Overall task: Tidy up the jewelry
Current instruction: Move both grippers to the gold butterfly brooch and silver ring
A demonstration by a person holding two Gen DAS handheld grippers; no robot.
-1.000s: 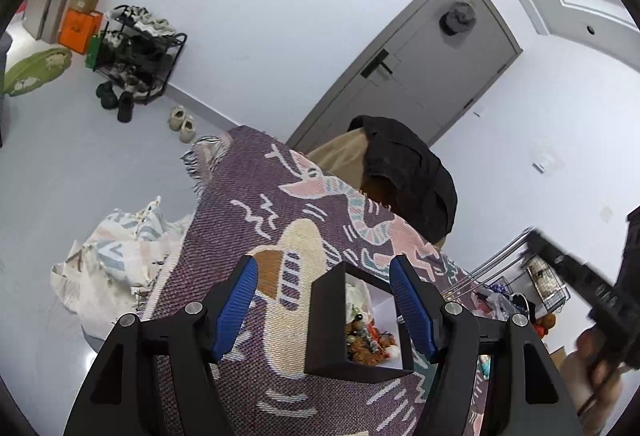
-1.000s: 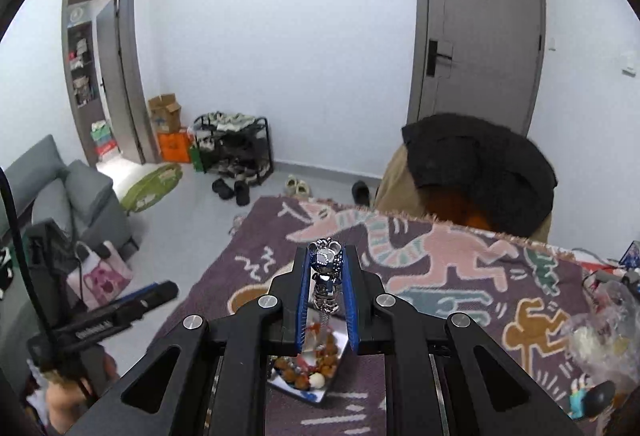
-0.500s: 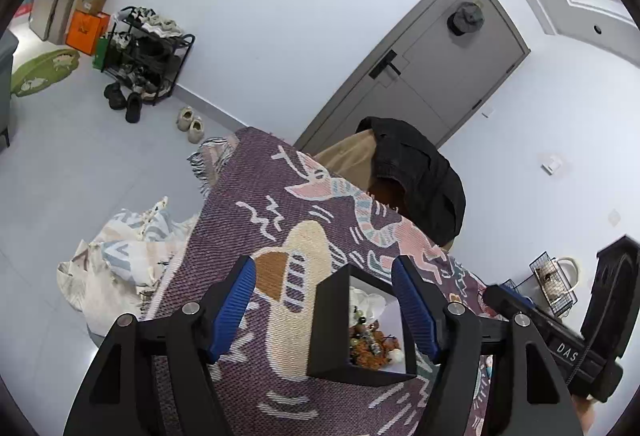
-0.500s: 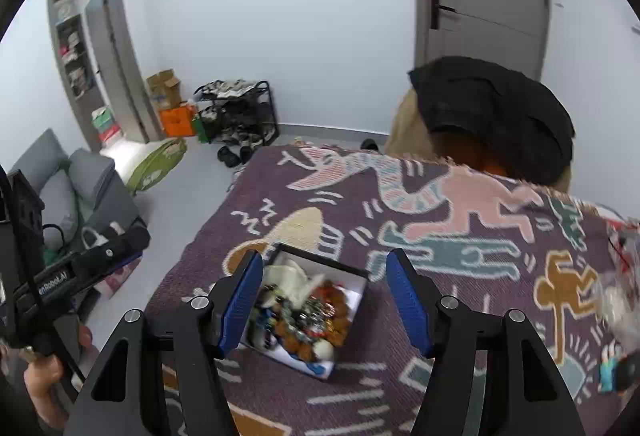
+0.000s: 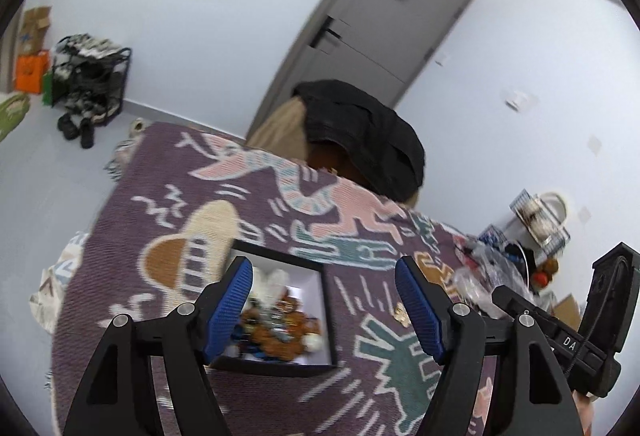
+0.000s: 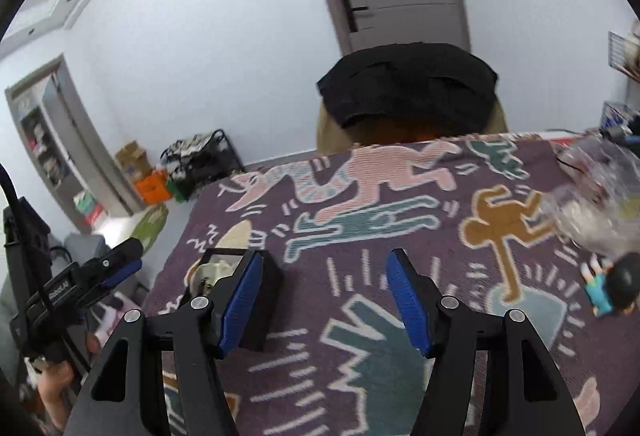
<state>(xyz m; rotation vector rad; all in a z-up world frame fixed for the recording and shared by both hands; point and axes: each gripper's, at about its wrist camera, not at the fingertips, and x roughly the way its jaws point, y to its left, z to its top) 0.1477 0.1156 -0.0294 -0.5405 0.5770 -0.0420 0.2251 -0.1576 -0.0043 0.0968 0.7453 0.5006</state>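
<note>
A black box (image 5: pixel 276 368) with a white lining stands on the patterned purple cloth (image 5: pixel 168 196) and holds a heap of jewelry (image 5: pixel 280 328): brown beads, pearls and metal pieces. My left gripper (image 5: pixel 324 310) hangs open over the box's right half with nothing between its fingers. A small gold piece (image 5: pixel 400 312) lies on the cloth right of the box. My right gripper (image 6: pixel 325 296) is open and empty above bare cloth. In the right wrist view the box (image 6: pixel 272 296) sits at the left, half hidden behind the left finger.
A chair draped with a black garment (image 6: pixel 408 88) stands at the table's far edge. Clear plastic bags (image 6: pixel 592 212) and a small dark figure (image 6: pixel 616 288) lie on the right of the cloth. Each view shows the other gripper at its edge, the right gripper (image 5: pixel 560 340) and the left gripper (image 6: pixel 80 276).
My right gripper, shut on a silver chain a second ago, opened over the box, left the chain there and swung right. The left gripper shifted right and rolled.
</note>
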